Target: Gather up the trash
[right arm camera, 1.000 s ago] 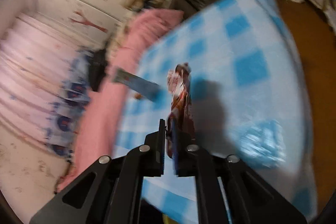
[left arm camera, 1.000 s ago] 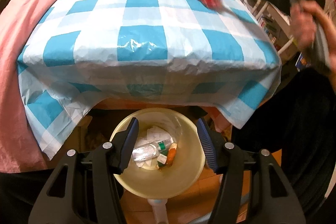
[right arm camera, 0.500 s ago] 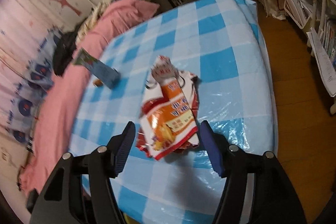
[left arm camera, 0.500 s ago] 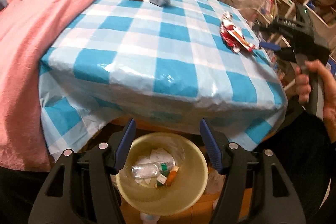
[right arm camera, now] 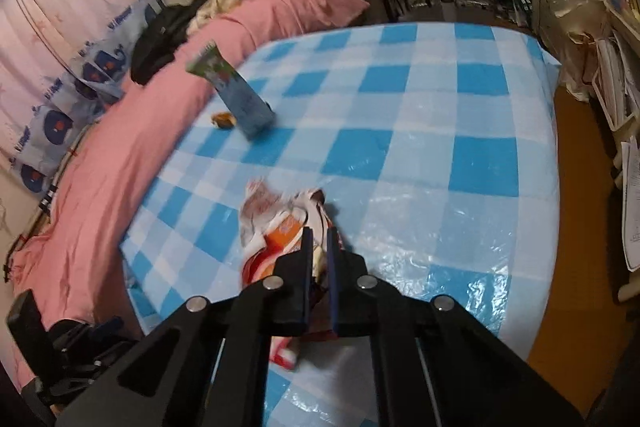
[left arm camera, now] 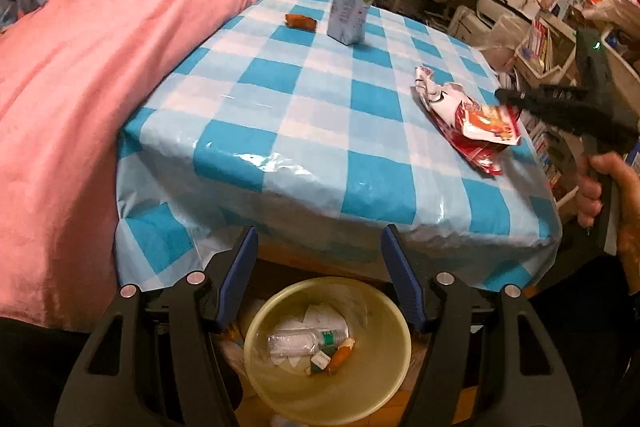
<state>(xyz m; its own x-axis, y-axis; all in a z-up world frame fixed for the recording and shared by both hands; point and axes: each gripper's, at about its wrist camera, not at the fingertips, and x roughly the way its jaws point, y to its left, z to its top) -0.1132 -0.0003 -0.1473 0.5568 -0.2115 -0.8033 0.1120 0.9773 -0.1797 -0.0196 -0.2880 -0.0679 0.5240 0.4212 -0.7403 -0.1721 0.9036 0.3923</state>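
A crumpled red and white snack wrapper (right arm camera: 272,215) lies on the blue checked table (right arm camera: 440,147) near its right edge. My right gripper (right arm camera: 320,231) has its jaws closing tight on the wrapper's near end. In the left wrist view the wrapper (left arm camera: 476,119) shows with the right gripper (left arm camera: 502,94) at its edge. My left gripper (left arm camera: 319,231) is open and empty, below the table's front edge. It hangs over a yellow bin (left arm camera: 360,387) that holds a plastic bottle (left arm camera: 304,341) and scraps.
A drink carton (left arm camera: 354,7) stands at the far side of the table, with a small orange wrapper (left arm camera: 301,21) beside it. A pink blanket (left arm camera: 100,87) borders the table's left. A person's hand (left arm camera: 604,183) grips the right tool. Cluttered shelves and a chair stand behind.
The right gripper carried the wrapper in the air, let it fall on the table with jaws wide, and is now shut on it again. The left view has swung up over the table.
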